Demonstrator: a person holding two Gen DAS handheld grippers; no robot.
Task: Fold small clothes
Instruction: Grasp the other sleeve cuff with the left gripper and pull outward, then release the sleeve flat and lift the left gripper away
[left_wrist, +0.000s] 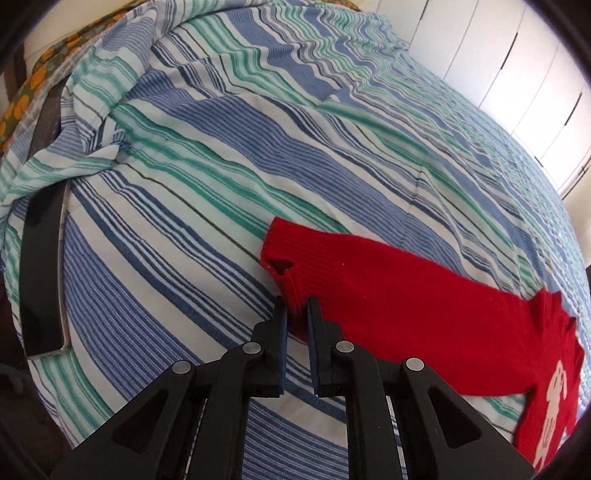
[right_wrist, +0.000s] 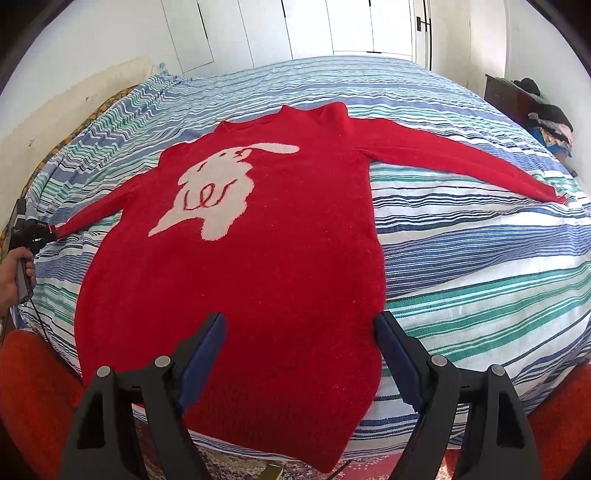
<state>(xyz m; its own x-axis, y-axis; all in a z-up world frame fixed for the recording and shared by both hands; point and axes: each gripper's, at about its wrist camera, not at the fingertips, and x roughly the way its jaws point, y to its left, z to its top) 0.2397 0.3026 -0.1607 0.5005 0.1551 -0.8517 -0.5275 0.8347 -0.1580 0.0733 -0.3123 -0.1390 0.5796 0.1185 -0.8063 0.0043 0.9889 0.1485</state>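
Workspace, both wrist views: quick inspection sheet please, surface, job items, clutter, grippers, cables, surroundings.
Surface: bed with blue, green and white striped cover, rumpled at its far left edge.
Job's things: red knitted sweater with white rabbit motif, front up, flat, both sleeves spread out.
Clutter: long black bar on the cover, left wrist view.
Grippers: left gripper shut on the sleeve cuff; right gripper open above the sweater's lower part.
Cables: thin dark cable below the hand holding the left gripper.
Surroundings: white wardrobe doors; dark dresser with piled clothes.
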